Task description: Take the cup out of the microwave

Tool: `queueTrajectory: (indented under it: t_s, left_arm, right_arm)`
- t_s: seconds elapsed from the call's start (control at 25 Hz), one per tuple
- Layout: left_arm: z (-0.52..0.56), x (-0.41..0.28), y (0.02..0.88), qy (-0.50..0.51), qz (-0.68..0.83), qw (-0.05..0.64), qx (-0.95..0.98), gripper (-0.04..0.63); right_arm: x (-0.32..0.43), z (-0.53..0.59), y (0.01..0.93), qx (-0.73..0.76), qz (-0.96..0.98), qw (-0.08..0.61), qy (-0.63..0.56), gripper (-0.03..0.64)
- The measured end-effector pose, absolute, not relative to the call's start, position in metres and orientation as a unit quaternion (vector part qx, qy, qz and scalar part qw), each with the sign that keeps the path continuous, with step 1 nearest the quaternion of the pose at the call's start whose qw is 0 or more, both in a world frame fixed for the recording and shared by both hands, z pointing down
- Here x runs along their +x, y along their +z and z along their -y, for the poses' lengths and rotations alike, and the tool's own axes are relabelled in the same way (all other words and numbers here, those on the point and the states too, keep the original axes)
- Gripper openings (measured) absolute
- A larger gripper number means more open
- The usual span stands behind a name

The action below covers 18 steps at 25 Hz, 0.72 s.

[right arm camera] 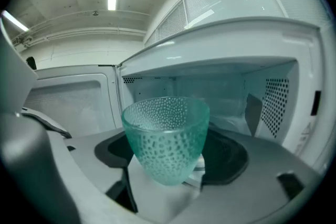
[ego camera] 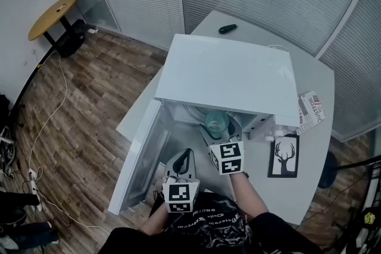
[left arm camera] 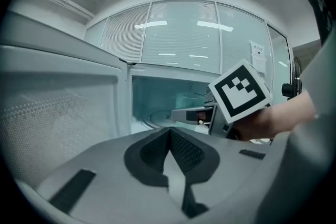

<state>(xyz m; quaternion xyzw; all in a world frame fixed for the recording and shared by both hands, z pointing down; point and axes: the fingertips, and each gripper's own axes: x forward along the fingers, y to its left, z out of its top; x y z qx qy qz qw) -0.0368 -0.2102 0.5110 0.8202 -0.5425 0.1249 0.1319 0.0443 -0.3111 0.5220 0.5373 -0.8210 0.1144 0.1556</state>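
Observation:
A pale green dimpled glass cup stands upright between the jaws of my right gripper, which is shut on it at the mouth of the white microwave. From the head view the cup sits just at the cavity's front edge, ahead of the right gripper. The microwave door hangs open to the left. My left gripper is shut and empty, low beside the door. In the left gripper view its jaws meet, and the right gripper's marker cube is ahead.
The microwave stands on a white table. A framed deer picture and a printed booklet lie to its right, and a black object lies behind it. A round yellow table and cables are on the wooden floor at left.

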Motion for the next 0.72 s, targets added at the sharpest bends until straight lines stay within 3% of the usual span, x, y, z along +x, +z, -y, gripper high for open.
queueTrajectory:
  t_s: [0.72]
  left_arm:
    - [0.183,-0.024,0.503,0.111,0.557,0.129,0.813,0.006]
  right_arm:
    - [0.07,0.24,0.505,0.54,0.822,0.146,0.1,0.38]
